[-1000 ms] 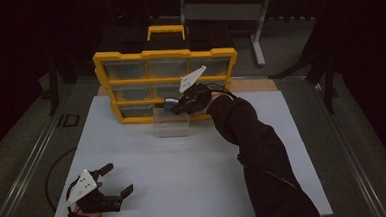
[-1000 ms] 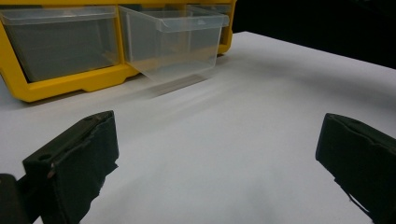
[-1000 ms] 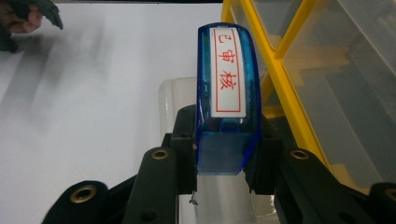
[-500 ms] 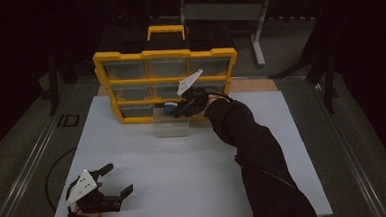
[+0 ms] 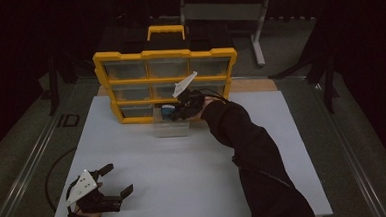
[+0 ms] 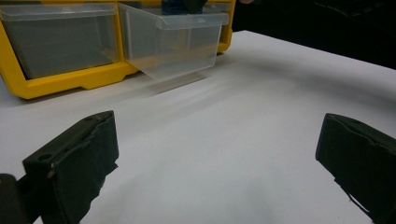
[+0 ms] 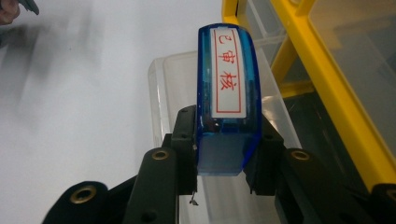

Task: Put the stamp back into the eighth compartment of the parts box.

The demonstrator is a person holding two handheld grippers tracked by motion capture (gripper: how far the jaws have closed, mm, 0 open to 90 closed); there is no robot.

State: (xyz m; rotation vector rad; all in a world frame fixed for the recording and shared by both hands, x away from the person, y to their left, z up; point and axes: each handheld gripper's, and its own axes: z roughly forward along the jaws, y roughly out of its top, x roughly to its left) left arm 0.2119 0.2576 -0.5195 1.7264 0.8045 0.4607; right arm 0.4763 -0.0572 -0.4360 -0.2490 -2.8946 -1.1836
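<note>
From the high view, the right gripper (image 5: 181,110) reaches across the white table (image 5: 194,173) to the yellow drawer cabinet (image 5: 165,85), pinching a small blue stamp (image 5: 167,111) just above the clear drawer (image 5: 171,127) pulled out of the bottom row. The picture is dim here, so whether the stamp already dips below the drawer's rim is hard to say. The left gripper (image 5: 116,182) rests near the front left corner, jaws spread and holding nothing, well apart from the cabinet.

In the left gripper view, its two black jaws stand wide over bare table (image 6: 224,154), with the clear drawer (image 6: 173,44) jutting from the cabinet (image 6: 60,84) far ahead.

In the right gripper view, the jaws clamp the blue stamp (image 7: 228,100) by its long sides. Its long axis runs straight out from the right gripper (image 7: 222,158), the red-lettered label facing the camera, and the open drawer (image 7: 173,98) lies directly beneath it. The right hand is much the nearer, so lowering and letting go looks like the move ahead.
</note>
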